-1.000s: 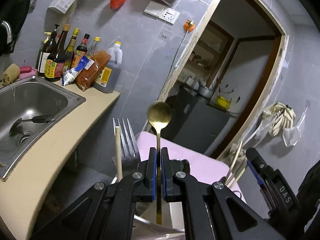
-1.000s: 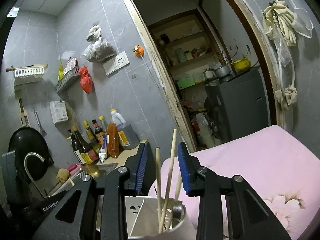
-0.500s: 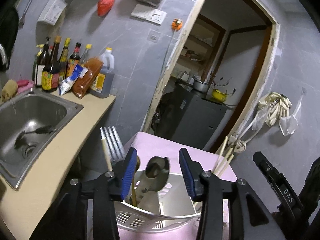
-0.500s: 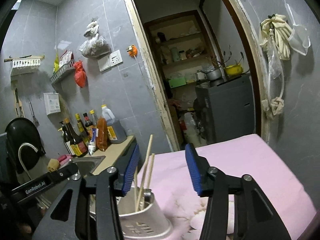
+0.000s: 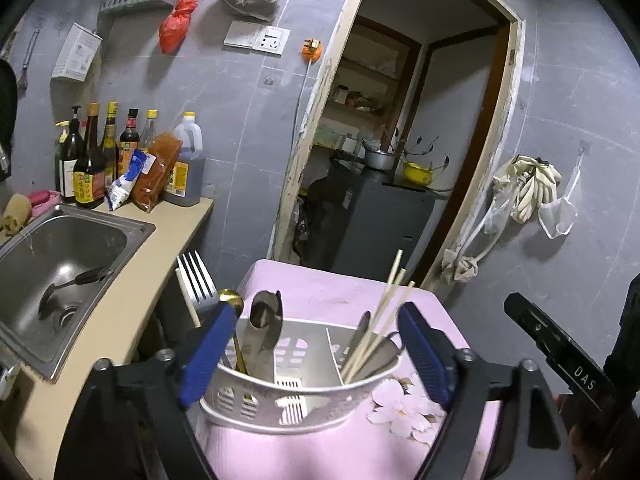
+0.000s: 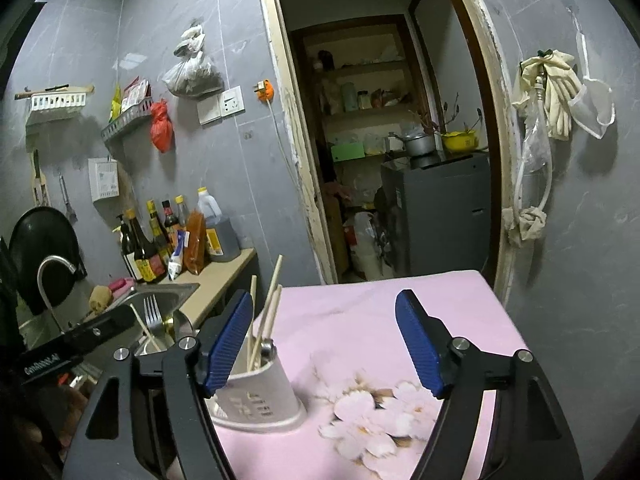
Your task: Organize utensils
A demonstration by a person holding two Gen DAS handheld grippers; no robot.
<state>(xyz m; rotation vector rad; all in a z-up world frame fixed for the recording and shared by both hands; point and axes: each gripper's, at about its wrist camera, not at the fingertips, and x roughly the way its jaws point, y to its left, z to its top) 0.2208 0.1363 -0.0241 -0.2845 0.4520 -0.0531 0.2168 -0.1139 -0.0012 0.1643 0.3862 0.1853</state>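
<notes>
sink [image 5: 132, 227]: steel, far left of the left fingers, set in the beige worktop [image 5: 120, 320]; a dark ladle [image 5: 76, 282] lies in its basin.
bottles [image 5: 100, 160]: a row of sauce bottles against the grey wall, beyond the sink, well apart from both pairs of fingers.
fork [image 5: 197, 280]: upright, prongs up, just outside the left gripper's left finger, beside a pale stick.
gold spoon [image 5: 231, 300]: bowl up, right behind the tip of that same finger, its handle down in the caddy's left compartment.
steel spoons [image 5: 265, 316]: standing in the left compartment, between the left gripper's fingers and touched by neither.
left gripper [image 5: 312, 354]: fingers [image 5: 206, 354] spread wide and opening, blue pads either side of the caddy, pinching nothing.
caddy [image 5: 296, 400]: white slotted plastic, on a pink floral cloth [image 5: 340, 452], split by a wall into two compartments; seen between the left gripper's fingers.
chopsticks [image 5: 380, 320]: leaning in the right compartment, tips up, just inside the left gripper's right finger.
right gripper [image 6: 324, 344]: fingers [image 6: 418, 344] spread and opening, nothing between them but bare cloth; in its own view the caddy [image 6: 260, 396] and chopsticks [image 6: 268, 300] sit by its left finger, whose pad overlaps the caddy's rim. contact cannot be told.
doorway [image 6: 380, 140]: beyond both pairs of fingers, with shelves and a dark cabinet inside.
</notes>
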